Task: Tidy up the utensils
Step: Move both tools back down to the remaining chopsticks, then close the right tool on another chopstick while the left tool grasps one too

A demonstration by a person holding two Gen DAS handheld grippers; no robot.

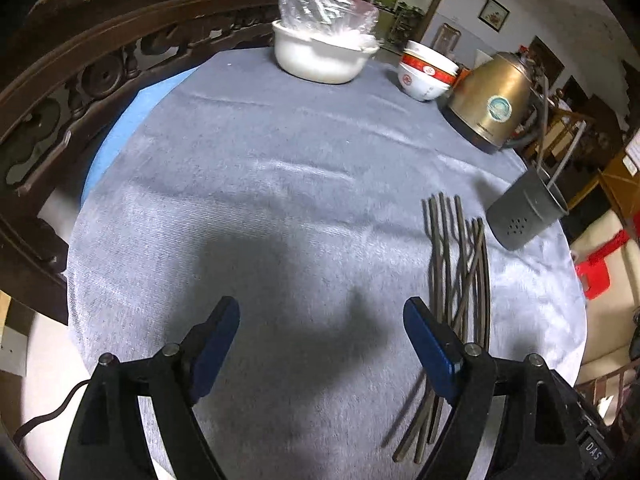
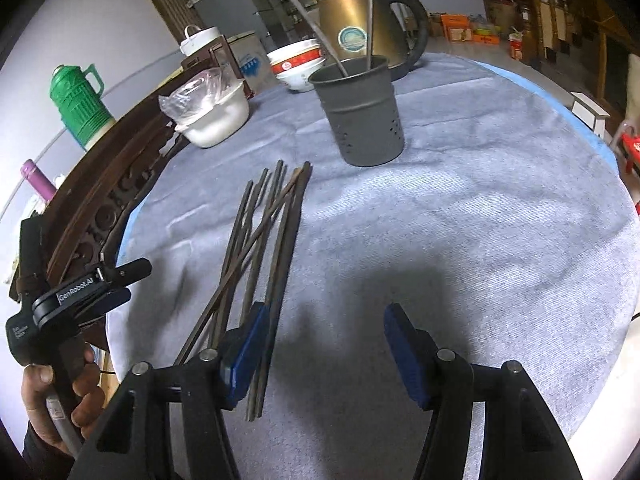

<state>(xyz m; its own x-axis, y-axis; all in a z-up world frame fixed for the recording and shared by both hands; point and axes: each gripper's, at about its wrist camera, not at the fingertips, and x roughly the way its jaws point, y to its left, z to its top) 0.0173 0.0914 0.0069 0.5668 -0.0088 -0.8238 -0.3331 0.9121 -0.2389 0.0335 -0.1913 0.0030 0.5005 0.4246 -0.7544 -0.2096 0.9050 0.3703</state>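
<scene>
Several dark chopsticks (image 2: 264,240) lie in a loose pile on the grey cloth, also in the left wrist view as the chopstick pile (image 1: 460,272). Behind them stands a grey perforated holder (image 2: 362,116) with two metal chopsticks (image 2: 370,12) leaning in it; the left wrist view has this holder (image 1: 524,212) at the right. My right gripper (image 2: 326,320) is open above the cloth, its left finger over the pile's near ends. My left gripper (image 1: 322,316) is open over bare cloth, left of the pile. It appears as the left gripper (image 2: 132,280) at the table's left edge, held by a hand (image 2: 52,400).
At the back stand a brass kettle (image 1: 492,100), stacked red-and-white bowls (image 1: 428,72) and a white pot (image 1: 320,56) holding a plastic bag. A carved wooden chair back (image 1: 80,80) borders the table's left side. A green flask (image 2: 78,104) stands beyond it.
</scene>
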